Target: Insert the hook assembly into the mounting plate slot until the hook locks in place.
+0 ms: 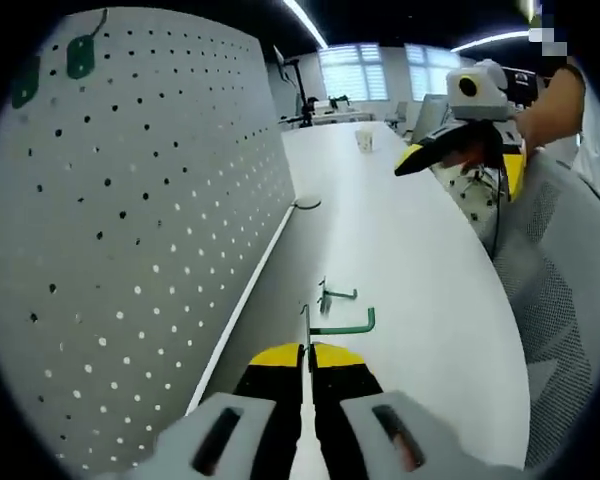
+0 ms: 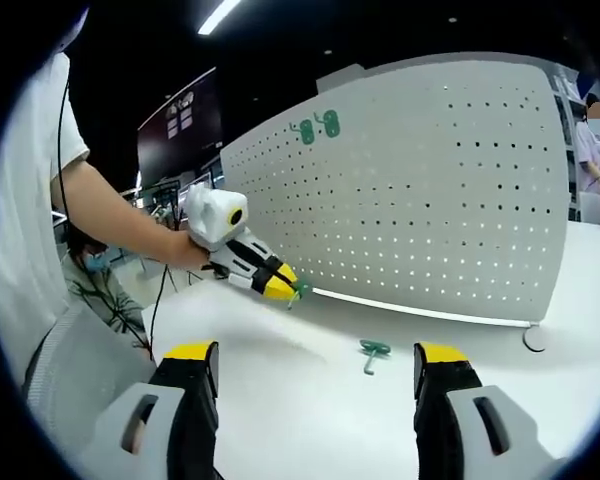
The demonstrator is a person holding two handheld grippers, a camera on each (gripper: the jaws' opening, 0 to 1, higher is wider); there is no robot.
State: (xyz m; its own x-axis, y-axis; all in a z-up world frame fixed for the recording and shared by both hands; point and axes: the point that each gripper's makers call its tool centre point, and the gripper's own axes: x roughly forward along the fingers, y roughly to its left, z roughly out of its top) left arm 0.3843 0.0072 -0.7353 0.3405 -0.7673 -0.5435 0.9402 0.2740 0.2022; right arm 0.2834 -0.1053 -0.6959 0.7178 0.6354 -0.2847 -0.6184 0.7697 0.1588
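Above the table, left gripper pinches a green hook; right gripper gapes wide, empty.

No text, label, brand, number or sign can be read in either view.

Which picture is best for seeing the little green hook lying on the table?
The right gripper view is best: the loose green hook lies alone on the white table, in the open between the right gripper's jaws. In the left gripper view it sits small beyond the hook held by the left gripper.
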